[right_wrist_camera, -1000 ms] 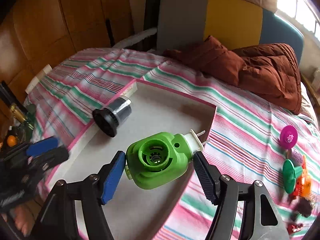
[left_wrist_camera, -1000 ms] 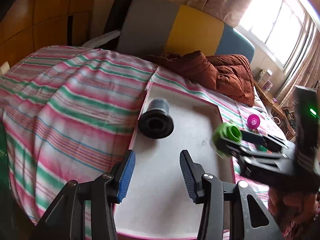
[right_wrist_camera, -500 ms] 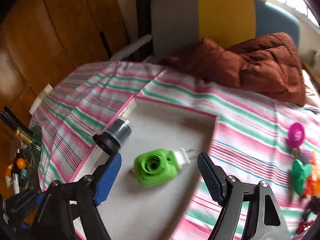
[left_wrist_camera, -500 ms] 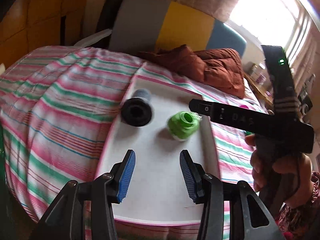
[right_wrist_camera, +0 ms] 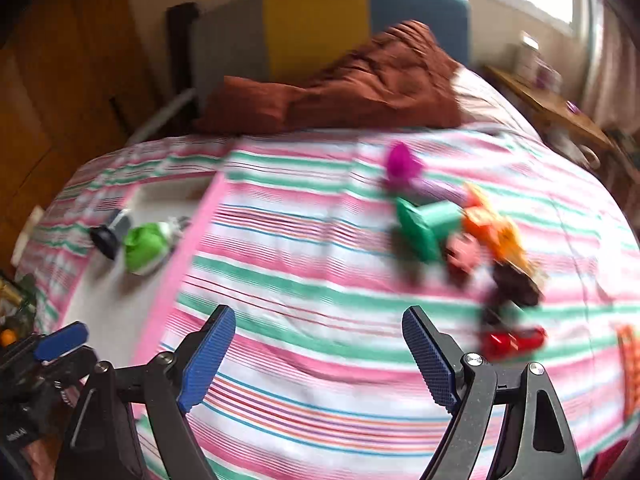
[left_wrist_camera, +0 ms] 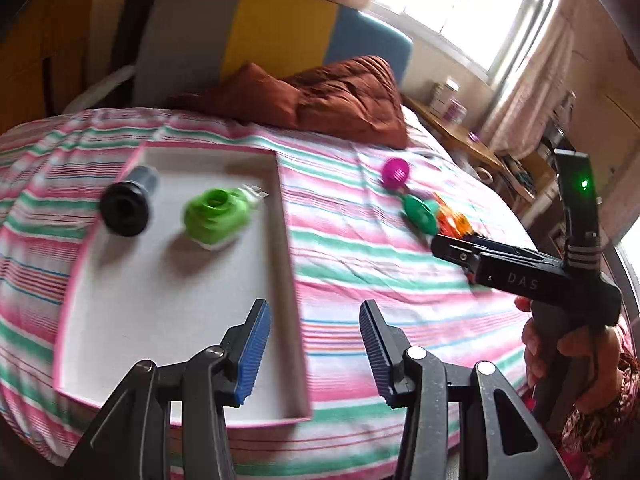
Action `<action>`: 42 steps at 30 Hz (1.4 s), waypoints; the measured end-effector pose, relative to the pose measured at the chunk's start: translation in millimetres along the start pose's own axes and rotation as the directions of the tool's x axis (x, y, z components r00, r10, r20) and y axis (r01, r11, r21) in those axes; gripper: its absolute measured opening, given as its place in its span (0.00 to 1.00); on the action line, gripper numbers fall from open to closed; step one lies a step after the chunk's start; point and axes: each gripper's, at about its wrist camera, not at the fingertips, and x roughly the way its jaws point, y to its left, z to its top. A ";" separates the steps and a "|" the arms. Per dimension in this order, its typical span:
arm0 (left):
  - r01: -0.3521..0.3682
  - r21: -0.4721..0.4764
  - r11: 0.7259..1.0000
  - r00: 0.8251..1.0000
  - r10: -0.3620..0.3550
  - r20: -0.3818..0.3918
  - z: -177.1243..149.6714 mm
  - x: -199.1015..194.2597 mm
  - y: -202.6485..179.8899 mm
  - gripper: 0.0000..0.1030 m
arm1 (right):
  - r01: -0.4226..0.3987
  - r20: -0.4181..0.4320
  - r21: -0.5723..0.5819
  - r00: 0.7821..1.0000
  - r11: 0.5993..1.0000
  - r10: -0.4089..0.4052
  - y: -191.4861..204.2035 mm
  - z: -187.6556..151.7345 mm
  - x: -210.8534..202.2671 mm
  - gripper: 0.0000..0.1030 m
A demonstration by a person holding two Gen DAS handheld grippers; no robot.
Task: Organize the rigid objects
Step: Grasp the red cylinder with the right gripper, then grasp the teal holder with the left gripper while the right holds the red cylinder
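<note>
- Left wrist view: my left gripper (left_wrist_camera: 312, 350) hangs over the near right rim of the white tray (left_wrist_camera: 286, 240), fingers parted about halfway, nothing between them.
- Same view: the tray lies on the striped bedspread (left_wrist_camera: 360, 248). Two things lie in it, near the far end: a black-and-grey cylinder (left_wrist_camera: 126, 208) on its side, and just to its right a green plug-in device (left_wrist_camera: 216, 220). They sit near each other, apart as far as I can tell.
- Same view: my right gripper (left_wrist_camera: 452, 248) shows from the side, a hand (left_wrist_camera: 568, 344) on its handle, tips aimed at the loose toys further along the bed: a magenta one (left_wrist_camera: 395, 172), a green one (left_wrist_camera: 420, 216), an orange one (left_wrist_camera: 454, 222).
- Right wrist view (blurred): my right gripper (right_wrist_camera: 318, 354) is empty, its jaws opening wide over bare bedspread (right_wrist_camera: 300, 260). The toy pile lies ahead and to the right: magenta piece (right_wrist_camera: 402, 162), green piece (right_wrist_camera: 424, 226), orange piece (right_wrist_camera: 492, 228), a dark one (right_wrist_camera: 516, 282), a red one (right_wrist_camera: 512, 342). Tray (right_wrist_camera: 172, 256) and green device (right_wrist_camera: 146, 246) are off to the left.
- Judgement: step in hand is the reach for the next toy; two pieces are boxed, the pile remains.
- Next move calls for choosing one piece at the pile's edge, lining the fingers across it and closing without nudging its neighbours, which lie touching or nearly so.
</note>
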 end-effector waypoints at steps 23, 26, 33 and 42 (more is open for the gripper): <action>0.034 0.128 0.991 0.997 -0.024 -0.077 -21.2 17.3 -61.6 0.45 | 0.122 -0.109 0.578 0.991 0.807 -0.072 -189.7 -36.6 25.7 0.60; 0.029 0.133 0.991 0.996 -0.018 -0.082 -20.7 19.2 -63.4 0.45 | 0.123 -0.113 0.561 0.991 0.819 -0.072 -189.1 -30.7 31.9 0.56; 0.036 0.158 0.987 0.995 -0.021 -0.095 -13.1 28.3 -75.6 0.45 | 0.159 -0.173 0.475 0.981 0.865 -0.086 -185.4 -28.9 37.2 0.35; 0.060 0.183 0.981 0.991 -0.036 -0.130 29.3 76.8 -114.0 0.45 | 0.132 -0.205 0.372 0.977 0.919 -0.058 -180.4 -52.3 21.0 0.26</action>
